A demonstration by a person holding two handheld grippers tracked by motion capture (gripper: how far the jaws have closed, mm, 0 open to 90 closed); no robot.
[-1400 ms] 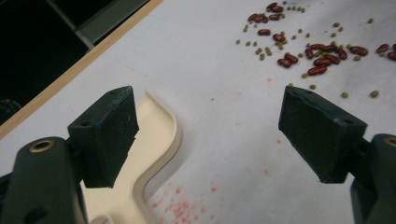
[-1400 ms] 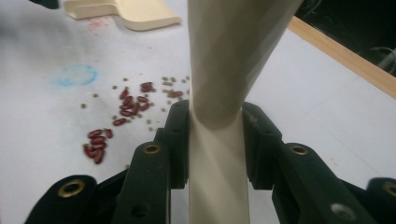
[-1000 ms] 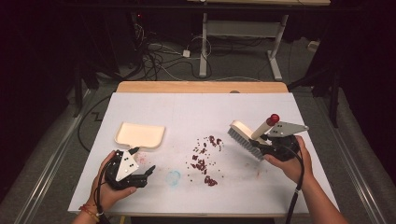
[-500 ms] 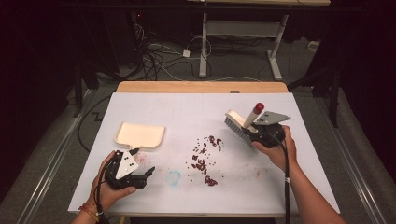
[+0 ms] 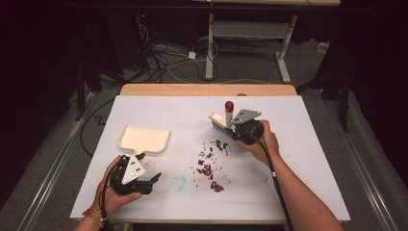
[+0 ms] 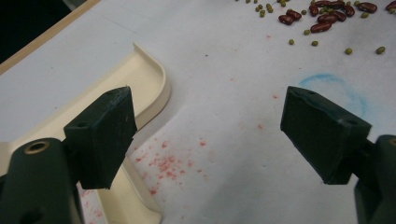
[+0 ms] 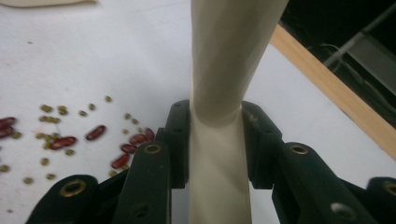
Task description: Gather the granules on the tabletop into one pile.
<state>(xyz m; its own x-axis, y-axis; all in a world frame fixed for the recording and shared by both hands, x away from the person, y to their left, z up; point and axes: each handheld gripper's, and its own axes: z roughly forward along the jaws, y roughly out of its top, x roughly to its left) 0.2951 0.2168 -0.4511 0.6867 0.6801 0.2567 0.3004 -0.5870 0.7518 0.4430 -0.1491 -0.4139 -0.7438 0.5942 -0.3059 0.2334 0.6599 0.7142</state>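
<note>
A dark room surrounds the tabletop (image 5: 298,144), which is covered by a white sheet with a bare wooden strip along its far edge. Beyond it, on the grey floor, lie tangled cables (image 5: 163,60) and the white legs of a second table (image 5: 250,43). No brand or writing can be read anywhere.

On the left half of the sheet lies a cream plastic dustpan (image 5: 144,139), smooth, with a raised rounded rim; its handle points toward the near edge. Just near of it, the left tool (image 5: 153,180) is held in a hand, its jaws wide apart with nothing between them; the left gripper view shows the matte black pads (image 6: 105,135) above the sheet, the dustpan's corner beside one pad.

Right of centre, the right tool (image 5: 231,130) is clamped on the cream handle of a brush (image 5: 222,121), whose red-tipped end stands upright and whose head lies toward the left.

Between them, at mid-sheet, scatter glossy red beans (image 5: 209,166) mixed with tiny green ones. A faint blue ring (image 5: 179,183) and pink specks stain the sheet nearby.
</note>
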